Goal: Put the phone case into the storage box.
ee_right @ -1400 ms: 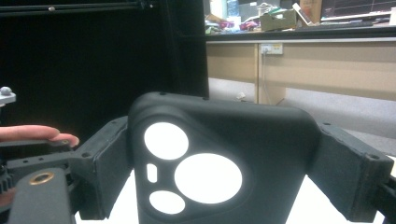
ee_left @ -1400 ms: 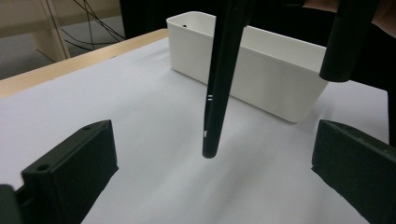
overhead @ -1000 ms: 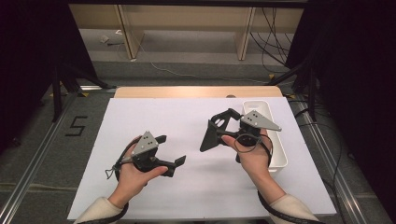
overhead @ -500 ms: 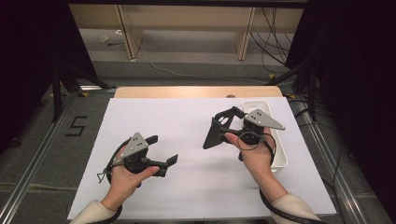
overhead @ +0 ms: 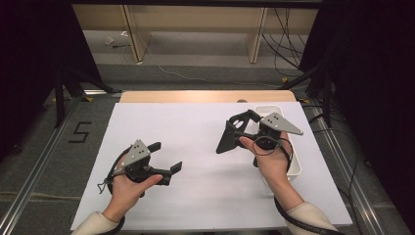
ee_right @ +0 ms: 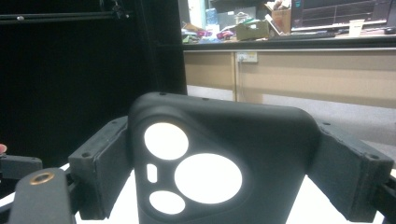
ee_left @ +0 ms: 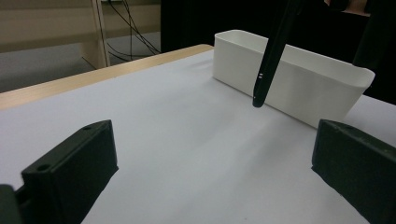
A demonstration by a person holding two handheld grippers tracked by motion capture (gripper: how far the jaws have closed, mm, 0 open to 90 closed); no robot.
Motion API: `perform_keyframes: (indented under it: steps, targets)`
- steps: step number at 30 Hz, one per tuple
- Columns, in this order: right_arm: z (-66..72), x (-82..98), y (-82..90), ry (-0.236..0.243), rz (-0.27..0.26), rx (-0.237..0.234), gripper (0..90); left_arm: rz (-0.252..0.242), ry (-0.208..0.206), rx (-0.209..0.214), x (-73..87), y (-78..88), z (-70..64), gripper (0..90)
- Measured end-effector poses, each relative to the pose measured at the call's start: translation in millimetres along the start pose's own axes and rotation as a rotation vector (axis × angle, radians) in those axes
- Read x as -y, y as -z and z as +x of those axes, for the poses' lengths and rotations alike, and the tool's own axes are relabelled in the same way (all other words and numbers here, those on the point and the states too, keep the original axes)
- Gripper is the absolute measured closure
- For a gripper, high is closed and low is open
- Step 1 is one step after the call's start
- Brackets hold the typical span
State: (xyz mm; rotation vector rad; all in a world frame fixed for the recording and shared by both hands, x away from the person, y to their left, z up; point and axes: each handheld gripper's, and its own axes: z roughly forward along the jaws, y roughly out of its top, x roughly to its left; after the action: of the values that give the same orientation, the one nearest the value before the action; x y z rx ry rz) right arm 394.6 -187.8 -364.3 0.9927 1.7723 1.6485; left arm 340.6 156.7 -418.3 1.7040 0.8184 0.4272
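White tray [overhead: 295, 164] sits just beside right gripper [overhead: 234, 133], holding phone case [ee_right: 210, 172].

Black phone case [ee_right: 215, 163] (lower end cut off) hides the table behind.

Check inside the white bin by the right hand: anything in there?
The white bin is mostly covered by the right hand and right gripper, which grips a black phone case. Its visible far end looks empty.
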Motion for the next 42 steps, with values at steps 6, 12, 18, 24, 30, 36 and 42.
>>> perform_keyframes:
  steps: [6, 12, 18, 24, 30, 36, 42]
  targets:
    - [-3.5, -1.1, 1.3, -0.001, -0.004, 0.01, 14.8, 0.0, -0.002, -0.008, 1.4, 1.9, 0.7, 0.0]
    - [-7.1, -3.8, 3.6, -0.001, -0.009, 0.025, 14.8, -0.001, 0.001, -0.013, 2.5, 3.4, 1.8, 0.0]
    - [-11.4, -6.3, 5.9, 0.001, -0.017, 0.038, 14.8, 0.0, 0.002, -0.016, 3.3, 4.0, 2.2, 0.0]
    - [-16.2, -7.5, 7.7, 0.003, -0.019, 0.055, 14.8, 0.004, -0.003, -0.016, 3.8, 3.6, 2.3, 0.0]
    - [-20.3, -9.9, 10.2, 0.002, -0.024, 0.073, 14.8, 0.003, -0.002, -0.015, 3.8, 3.3, 2.3, 0.0]
    - [-24.7, -11.1, 12.2, 0.0, -0.028, 0.086, 14.8, 0.002, -0.001, -0.017, 3.9, 3.4, 2.7, 0.0]
    - [-28.2, -12.8, 14.4, 0.0, -0.031, 0.1, 14.8, 0.001, 0.0, -0.02, 4.0, 3.5, 3.0, 0.0]
